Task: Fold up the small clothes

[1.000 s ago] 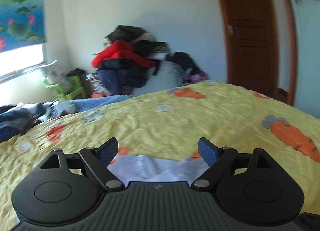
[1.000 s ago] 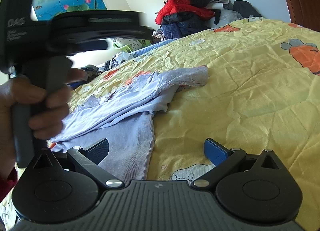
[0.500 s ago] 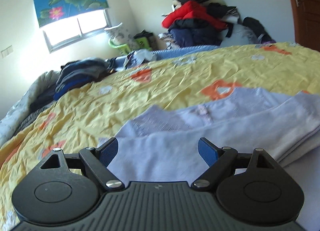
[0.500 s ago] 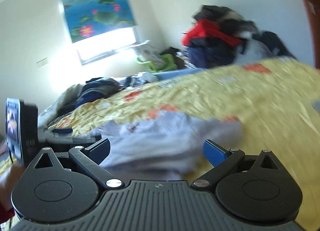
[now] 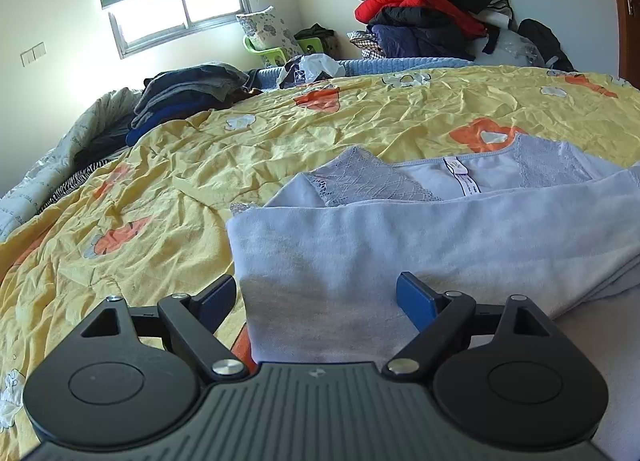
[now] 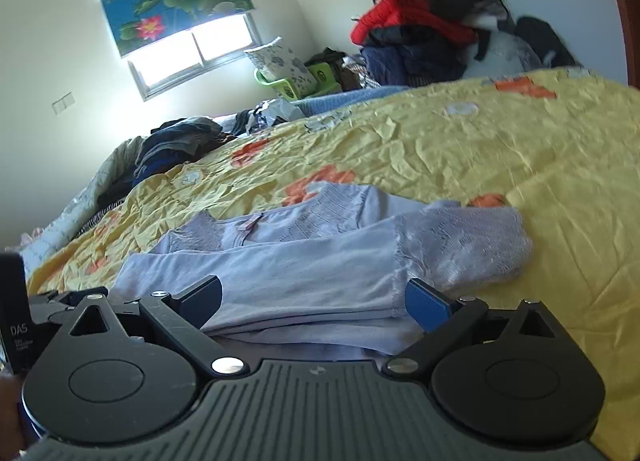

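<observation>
A pale lilac top [image 5: 400, 237] with lace shoulders lies partly folded on the yellow bedspread [image 5: 200, 165]; a folded panel covers its lower half. My left gripper [image 5: 318, 299] is open, low over the fold's left corner, holding nothing. In the right wrist view the same top [image 6: 304, 273] lies with a lace sleeve [image 6: 464, 249] at the right. My right gripper [image 6: 314, 301] is open just over the fold's near edge, holding nothing. The left gripper's body [image 6: 16, 313] shows at the far left edge.
A stack of dark folded clothes [image 5: 188, 93] sits at the bed's far left. A heap of red and dark jackets [image 5: 424, 17] stands against the back wall. A green basket [image 5: 276, 49] is under the window. A brown door [image 5: 628, 1] is at right.
Both grippers swung left and came down low over the lilac top, which now fills the near view of each. Both stayed open.
</observation>
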The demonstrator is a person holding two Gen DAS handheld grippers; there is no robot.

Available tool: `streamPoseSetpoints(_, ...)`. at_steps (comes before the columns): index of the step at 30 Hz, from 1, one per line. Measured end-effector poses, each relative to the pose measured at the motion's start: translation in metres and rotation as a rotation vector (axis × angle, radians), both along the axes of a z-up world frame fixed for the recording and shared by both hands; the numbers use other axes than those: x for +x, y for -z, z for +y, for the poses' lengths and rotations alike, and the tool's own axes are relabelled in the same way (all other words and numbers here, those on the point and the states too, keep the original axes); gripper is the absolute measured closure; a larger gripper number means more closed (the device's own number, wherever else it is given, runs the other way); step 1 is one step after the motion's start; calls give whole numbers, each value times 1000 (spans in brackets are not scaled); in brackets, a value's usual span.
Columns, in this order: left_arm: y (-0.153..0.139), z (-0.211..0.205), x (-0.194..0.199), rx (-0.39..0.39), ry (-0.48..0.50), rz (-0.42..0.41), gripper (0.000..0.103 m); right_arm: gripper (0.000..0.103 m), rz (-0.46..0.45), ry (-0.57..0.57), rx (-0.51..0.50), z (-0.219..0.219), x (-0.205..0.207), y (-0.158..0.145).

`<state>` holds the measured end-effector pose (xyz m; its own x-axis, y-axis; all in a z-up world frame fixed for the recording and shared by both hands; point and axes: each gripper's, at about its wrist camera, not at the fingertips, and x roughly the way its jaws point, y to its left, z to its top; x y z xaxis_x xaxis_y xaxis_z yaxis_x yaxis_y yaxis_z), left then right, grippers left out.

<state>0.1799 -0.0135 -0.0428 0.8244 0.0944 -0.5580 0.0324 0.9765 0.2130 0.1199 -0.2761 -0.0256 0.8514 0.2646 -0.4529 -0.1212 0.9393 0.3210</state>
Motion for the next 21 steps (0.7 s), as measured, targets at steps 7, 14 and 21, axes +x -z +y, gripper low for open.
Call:
streamPoseSetpoints(7, -8, 8, -10, -33, -6, 36, 15, 3, 78, 21, -97, 9, 9, 11)
streamPoseSetpoints(14, -15, 31, -57, -108, 3, 59, 15, 3, 28, 25, -126, 4, -31, 3)
streamPoseSetpoints(21, -14, 62, -122, -50, -32, -5, 15, 3, 54, -37, -63, 3, -88, 6)
